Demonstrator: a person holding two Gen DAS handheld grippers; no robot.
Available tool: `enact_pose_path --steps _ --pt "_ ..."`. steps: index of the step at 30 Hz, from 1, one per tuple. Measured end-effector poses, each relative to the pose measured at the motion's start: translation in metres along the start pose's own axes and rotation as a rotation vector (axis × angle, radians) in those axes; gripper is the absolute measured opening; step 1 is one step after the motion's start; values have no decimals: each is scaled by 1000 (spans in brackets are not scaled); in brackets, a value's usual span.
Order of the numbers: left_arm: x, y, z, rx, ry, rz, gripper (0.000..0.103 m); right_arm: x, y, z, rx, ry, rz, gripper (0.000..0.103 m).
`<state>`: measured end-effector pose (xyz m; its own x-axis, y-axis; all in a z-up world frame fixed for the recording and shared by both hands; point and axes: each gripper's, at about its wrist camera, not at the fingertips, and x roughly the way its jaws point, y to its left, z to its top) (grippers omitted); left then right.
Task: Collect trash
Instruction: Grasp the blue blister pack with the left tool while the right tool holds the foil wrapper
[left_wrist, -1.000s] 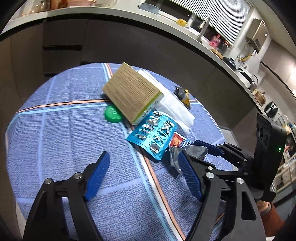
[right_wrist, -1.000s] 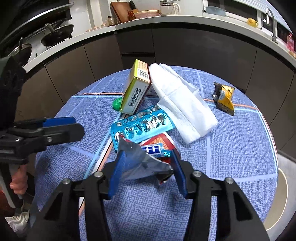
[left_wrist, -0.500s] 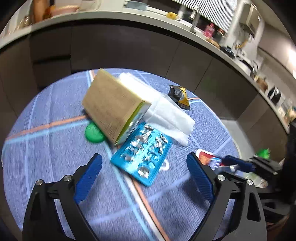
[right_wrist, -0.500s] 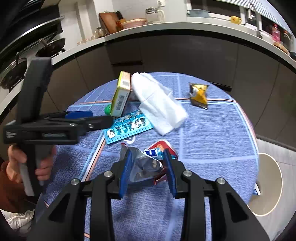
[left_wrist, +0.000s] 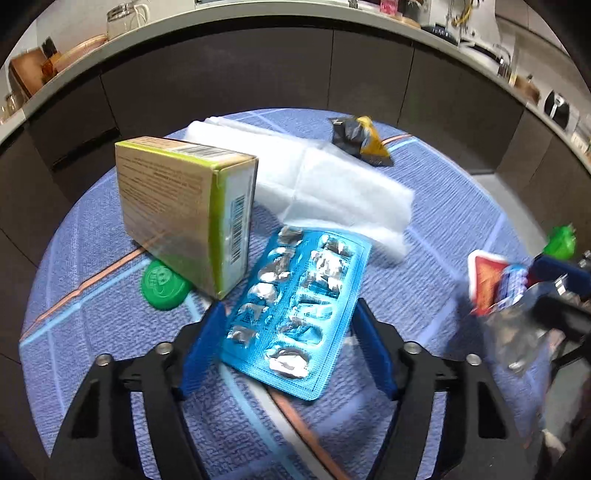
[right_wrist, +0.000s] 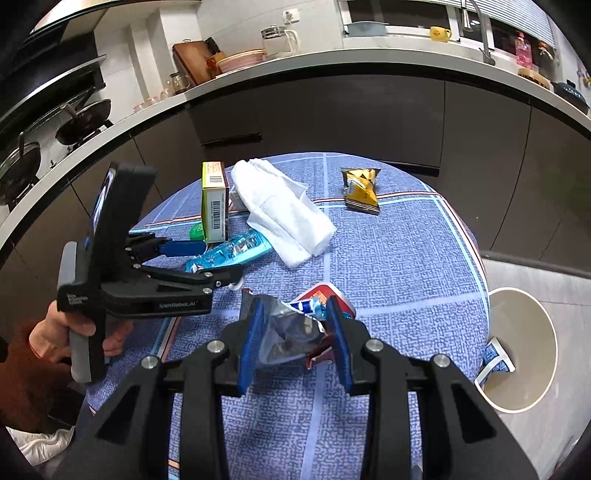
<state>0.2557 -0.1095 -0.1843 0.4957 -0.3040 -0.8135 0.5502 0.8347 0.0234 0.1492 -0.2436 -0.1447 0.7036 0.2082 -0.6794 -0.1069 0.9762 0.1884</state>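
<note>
My right gripper (right_wrist: 295, 314) is shut on a crumpled red, blue and silver snack wrapper (right_wrist: 291, 328), held just above the round blue table (right_wrist: 399, 258). The wrapper also shows at the right of the left wrist view (left_wrist: 495, 280). My left gripper (left_wrist: 288, 321) is open, its fingers on either side of an empty blue blister pack (left_wrist: 295, 306) that lies on the table; it also shows in the right wrist view (right_wrist: 229, 251). The left gripper appears in the right wrist view (right_wrist: 207, 258).
A yellow-green carton (left_wrist: 184, 214) leans over a green bottle cap (left_wrist: 162, 284). A white napkin (left_wrist: 325, 184) and a yellow-black snack packet (left_wrist: 362, 140) lie further back. A beige bin (right_wrist: 524, 350) with a wrapper inside stands on the floor at the table's right. Dark cabinets curve behind.
My left gripper has moved forward and now straddles the blister pack. My right gripper has closed on the wrapper and pulled back with it from the pile.
</note>
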Motion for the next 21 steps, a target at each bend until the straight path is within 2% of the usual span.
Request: enact_pose_path --steps 3,8,12,14,16,20,21 --pt "0 -5 -1 24 9 1 61 -1 -3 -1 14 0 -3 35" --pt "1 -17 -2 70 23 5 60 -1 -3 -3 27 -1 -4 35" --pt "8 -13 4 21 33 -15 69 -3 -2 -3 25 -2 -6 35" --pt "11 -11 6 7 31 -18 69 -4 -2 -3 29 -4 -8 35" --pt "9 -12 2 7 19 -21 65 -4 -3 -2 33 -5 -11 35" --pt "-12 -12 6 16 -33 -40 40 -5 -5 -3 39 -8 -11 35" --pt "-16 -12 7 16 -40 -42 39 -5 -5 -3 40 -10 -9 35"
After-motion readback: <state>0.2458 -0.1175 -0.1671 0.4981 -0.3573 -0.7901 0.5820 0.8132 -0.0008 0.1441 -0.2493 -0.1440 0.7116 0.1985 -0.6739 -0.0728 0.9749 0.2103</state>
